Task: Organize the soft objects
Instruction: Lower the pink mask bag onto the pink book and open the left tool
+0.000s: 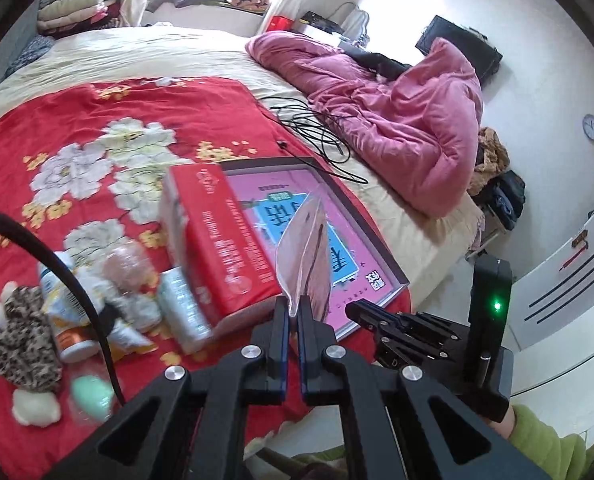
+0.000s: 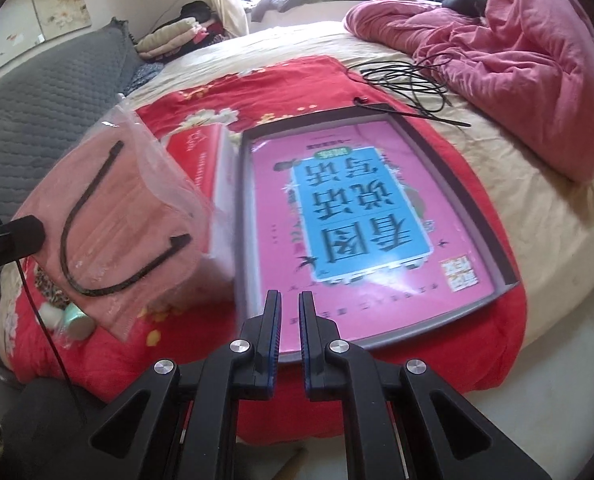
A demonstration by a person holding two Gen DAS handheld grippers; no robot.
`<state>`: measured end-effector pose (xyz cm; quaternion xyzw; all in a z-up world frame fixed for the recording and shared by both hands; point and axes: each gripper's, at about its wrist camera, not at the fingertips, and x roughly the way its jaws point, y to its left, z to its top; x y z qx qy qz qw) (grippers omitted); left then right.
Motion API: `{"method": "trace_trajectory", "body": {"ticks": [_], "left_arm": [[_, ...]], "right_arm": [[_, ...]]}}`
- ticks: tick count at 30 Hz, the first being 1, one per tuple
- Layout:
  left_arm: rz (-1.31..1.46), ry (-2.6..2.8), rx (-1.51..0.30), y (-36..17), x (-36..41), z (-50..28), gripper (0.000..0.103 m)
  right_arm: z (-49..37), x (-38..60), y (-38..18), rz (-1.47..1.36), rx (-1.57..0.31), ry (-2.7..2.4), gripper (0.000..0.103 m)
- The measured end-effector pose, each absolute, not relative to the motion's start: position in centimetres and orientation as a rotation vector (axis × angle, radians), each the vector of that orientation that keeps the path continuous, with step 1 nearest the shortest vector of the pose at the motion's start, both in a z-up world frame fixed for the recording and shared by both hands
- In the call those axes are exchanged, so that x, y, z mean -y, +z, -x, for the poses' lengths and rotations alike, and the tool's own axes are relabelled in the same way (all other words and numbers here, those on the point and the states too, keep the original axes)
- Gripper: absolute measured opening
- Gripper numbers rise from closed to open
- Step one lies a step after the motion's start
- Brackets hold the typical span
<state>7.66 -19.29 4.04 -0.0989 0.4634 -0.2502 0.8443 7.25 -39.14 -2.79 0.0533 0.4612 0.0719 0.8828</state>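
A: Left tool (image 1: 294,307) clamped on mask bag (image 1: 307,256) by lower edge, bag upright from tips, hanging over tray's (image 1: 381,248) near left corner.

B: Seen from right wrist too: mask bag (image 2: 125,216) up at left, pink mask and black loops visible through plastic, held by left tool's finger at frame edge.

A: Right tool (image 2: 290,304) nearly shut, narrow gap, nothing between pads. Hovering over tray's (image 2: 445,148) near edge.

B: Key relation: tray just ahead and to right of bag, long axis running away from both tools. Left hand nearer bag, already holding it; right nearer tray's middle.

A: Red box (image 1: 221,236) standing at tray's left rim, right beside bag. Risk of brushing it, probably.

B: Further left on red blanket (image 1: 77,120): tubes (image 1: 183,308), leopard plush (image 1: 21,332), green puff (image 1: 93,396), bunched together, not yet sorted.

A: Beyond: black cable (image 1: 317,132) past tray's far end, pink quilt (image 1: 409,120) well apart.

B: Likely next: short carry rightward, lowering bag flat into tray.
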Motion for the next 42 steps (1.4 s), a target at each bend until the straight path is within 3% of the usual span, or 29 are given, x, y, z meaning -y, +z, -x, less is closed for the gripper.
{"method": "trace_trajectory", "body": {"ticks": [24, 29, 32, 35, 40, 42], "left_arm": [[-0.002, -0.519, -1.091, -1.0, 32.0, -13.2, 0.004], [-0.023, -0.521, -1.106, -1.7, 32.7, -13.3, 0.004], [-0.039, -0.517, -1.109, -2.0, 33.0, -13.2, 0.005], [-0.051, -0.507, -1.115, -2.2, 33.1, -13.3, 0.01], [-0.059, -0.497, -1.121, -2.5, 33.1, -13.4, 0.032], [-0.064, -0.495, -1.12, -2.5, 33.2, -13.4, 0.034]], "right_arm": [[-10.7, 46.2, -5.1, -0.127, -1.016, 0.106, 0.017], [-11.1, 46.5, -5.5, -0.121, -1.019, 0.089, 0.032], [-11.1, 46.9, -5.6, -0.13, -1.017, 0.077, 0.035], [-11.2, 47.2, -5.6, -0.138, -1.018, 0.069, 0.036], [-11.3, 47.4, -5.6, -0.135, -1.02, 0.058, 0.036], [-11.3, 47.6, -5.6, -0.138, -1.02, 0.057, 0.037]]}}
